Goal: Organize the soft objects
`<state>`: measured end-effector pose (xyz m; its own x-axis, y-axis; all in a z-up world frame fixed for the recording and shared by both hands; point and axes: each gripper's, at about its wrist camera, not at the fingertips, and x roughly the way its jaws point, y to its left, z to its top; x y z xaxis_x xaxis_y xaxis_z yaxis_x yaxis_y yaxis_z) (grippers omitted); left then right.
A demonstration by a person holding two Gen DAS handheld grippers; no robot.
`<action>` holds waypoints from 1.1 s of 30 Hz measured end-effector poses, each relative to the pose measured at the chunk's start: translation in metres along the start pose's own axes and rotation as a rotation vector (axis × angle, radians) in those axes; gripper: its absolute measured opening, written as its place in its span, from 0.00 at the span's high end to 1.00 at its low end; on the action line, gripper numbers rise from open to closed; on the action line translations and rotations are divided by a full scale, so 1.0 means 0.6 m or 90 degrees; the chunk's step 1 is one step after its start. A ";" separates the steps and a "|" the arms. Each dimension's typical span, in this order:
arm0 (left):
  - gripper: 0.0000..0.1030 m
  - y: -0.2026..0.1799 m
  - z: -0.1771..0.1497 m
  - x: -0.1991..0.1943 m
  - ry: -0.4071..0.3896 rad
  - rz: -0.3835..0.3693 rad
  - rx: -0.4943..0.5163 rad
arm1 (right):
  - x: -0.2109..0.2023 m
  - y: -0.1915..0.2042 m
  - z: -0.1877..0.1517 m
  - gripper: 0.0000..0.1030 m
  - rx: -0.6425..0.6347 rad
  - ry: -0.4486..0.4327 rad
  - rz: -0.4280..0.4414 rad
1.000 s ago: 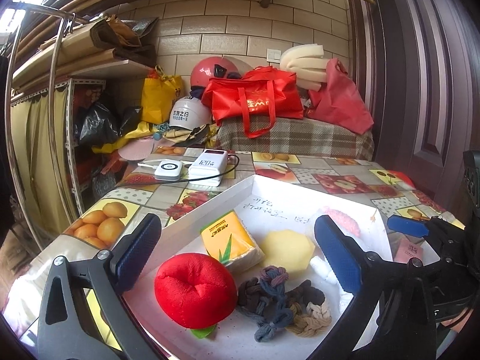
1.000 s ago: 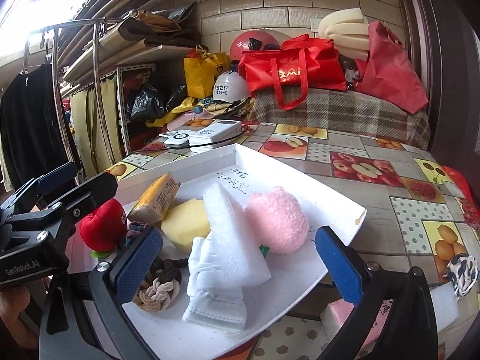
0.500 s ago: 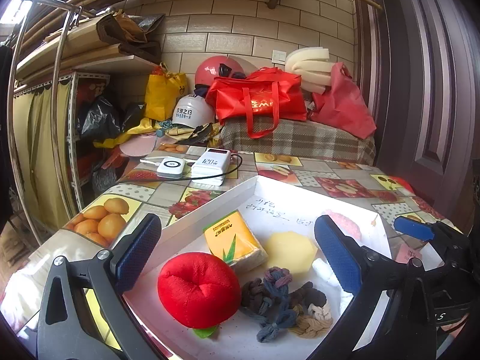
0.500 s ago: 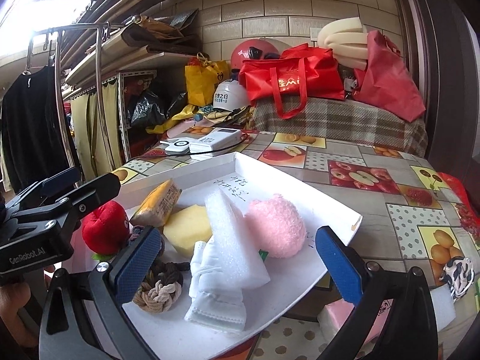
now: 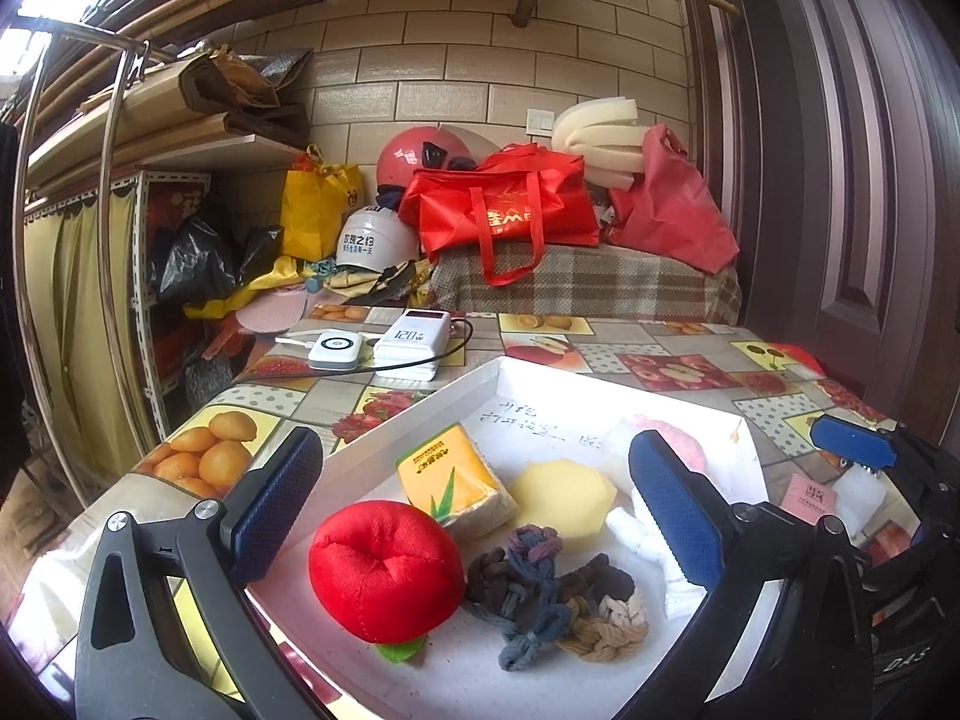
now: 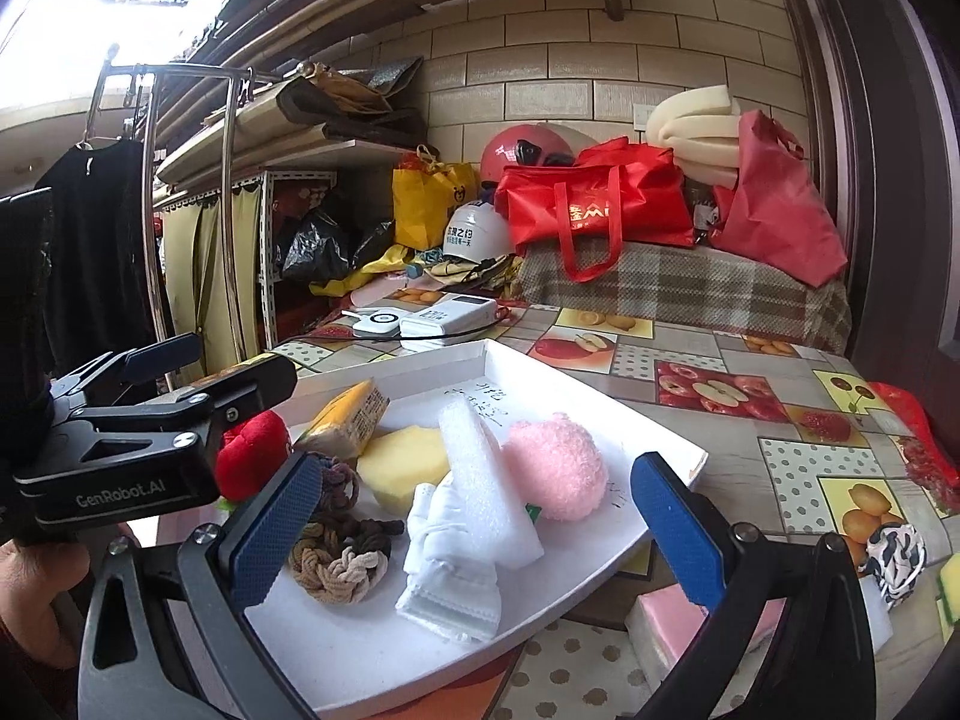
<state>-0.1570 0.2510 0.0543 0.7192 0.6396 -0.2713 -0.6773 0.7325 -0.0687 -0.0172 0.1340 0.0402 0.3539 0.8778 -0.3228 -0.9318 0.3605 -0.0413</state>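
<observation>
Counter [image 6: 750, 360]: fruit-print cloth, bags and helmets behind.
Tray [image 5: 420, 414]: white, on counter, holding soft things.
Left gripper [image 5: 474, 504]: jaws wide apart, empty, over red plush [image 5: 384, 576].
Right gripper [image 6: 474, 510]: jaws wide apart, empty, over foam strip [image 6: 480, 480].
Pink pompom [image 6: 555, 468]: beside foam.

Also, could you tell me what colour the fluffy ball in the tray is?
The fluffy ball is pale pink; the right wrist view shows it best.
</observation>
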 end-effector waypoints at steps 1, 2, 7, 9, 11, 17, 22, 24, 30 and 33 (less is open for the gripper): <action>0.00 -0.004 -0.001 -0.003 -0.001 -0.001 0.004 | -0.004 -0.002 -0.002 0.00 0.002 0.002 0.003; 0.00 -0.008 -0.002 -0.004 0.000 -0.003 0.007 | -0.008 -0.005 -0.003 0.00 0.004 0.003 0.006; 0.00 -0.030 -0.005 -0.013 0.002 -0.014 0.023 | -0.033 -0.022 -0.013 0.00 0.011 0.004 0.004; 0.00 -0.040 -0.007 -0.016 0.003 -0.021 0.032 | -0.042 -0.029 -0.018 0.00 0.005 0.010 0.000; 0.00 -0.053 -0.008 -0.019 0.004 -0.032 0.042 | -0.055 -0.036 -0.022 0.00 -0.002 0.013 -0.003; 0.00 -0.081 -0.012 -0.029 0.007 -0.064 0.057 | -0.096 -0.085 -0.039 0.00 -0.016 0.018 -0.042; 0.00 -0.096 -0.013 -0.032 0.007 -0.072 0.069 | -0.129 -0.159 -0.052 0.00 0.031 0.016 -0.097; 0.00 -0.098 -0.014 -0.033 0.008 -0.074 0.070 | -0.142 -0.191 -0.055 0.00 0.045 0.012 -0.134; 0.00 -0.119 -0.016 -0.035 0.015 -0.107 0.088 | -0.181 -0.301 -0.072 0.00 0.076 0.022 -0.284; 0.00 -0.156 -0.020 -0.034 0.031 -0.162 0.113 | -0.205 -0.362 -0.083 0.00 0.149 0.022 -0.321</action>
<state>-0.1103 0.1665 0.0548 0.8513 0.4215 -0.3125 -0.4354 0.8998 0.0275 0.1377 -0.0682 0.0419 0.7454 0.5687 -0.3479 -0.6034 0.7973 0.0106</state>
